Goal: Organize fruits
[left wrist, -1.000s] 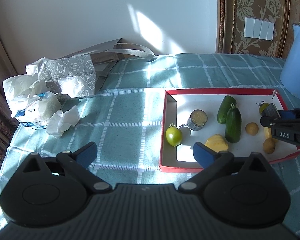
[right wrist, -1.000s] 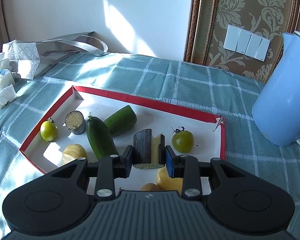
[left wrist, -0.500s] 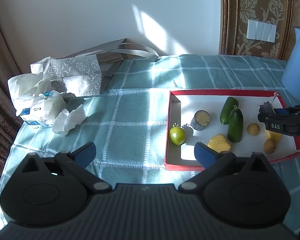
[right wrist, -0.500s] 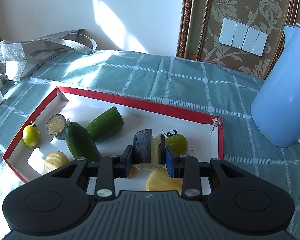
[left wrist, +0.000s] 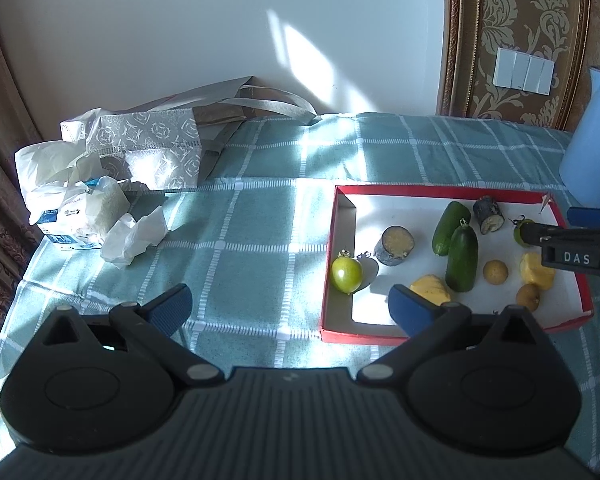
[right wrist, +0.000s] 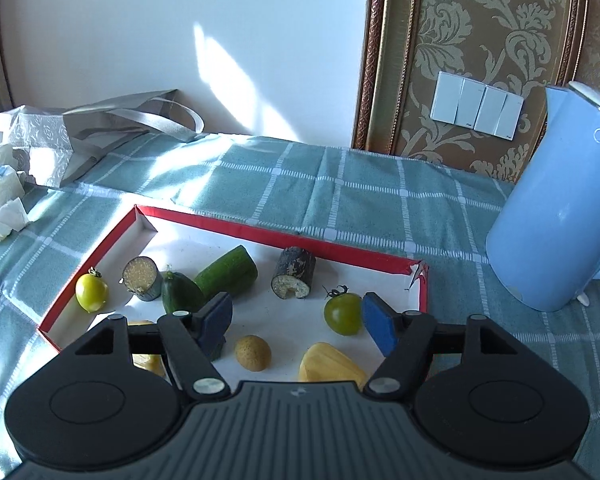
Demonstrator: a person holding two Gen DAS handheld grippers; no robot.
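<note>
A red-rimmed white tray [left wrist: 342, 208] [right wrist: 220, 222] lies on the checked tablecloth. It holds a dark cut chunk [right wrist: 294, 273] [left wrist: 488, 215] near the far rim, a second dark chunk [right wrist: 142, 278] [left wrist: 394, 246], two cucumbers [left wrist: 462, 258] [right wrist: 226, 274], green tomatoes [left wrist: 347, 274] [right wrist: 343, 313], small brown fruits [right wrist: 253, 353] and yellow pieces [right wrist: 332, 366]. My right gripper [right wrist: 296, 326] is open and empty above the tray's near side; it shows in the left wrist view [left wrist: 556, 228]. My left gripper [left wrist: 288, 306] is open and empty over the cloth, left of the tray.
A light blue kettle [right wrist: 560, 216] stands right of the tray. A grey gift bag [left wrist: 156, 148], a tissue pack [left wrist: 80, 216] and crumpled tissues [left wrist: 134, 236] lie at the far left. The wall runs behind the table.
My right gripper has opened and let go of the dark chunk, which now lies in the tray near the far rim. Both grippers have drawn back and up a little.
</note>
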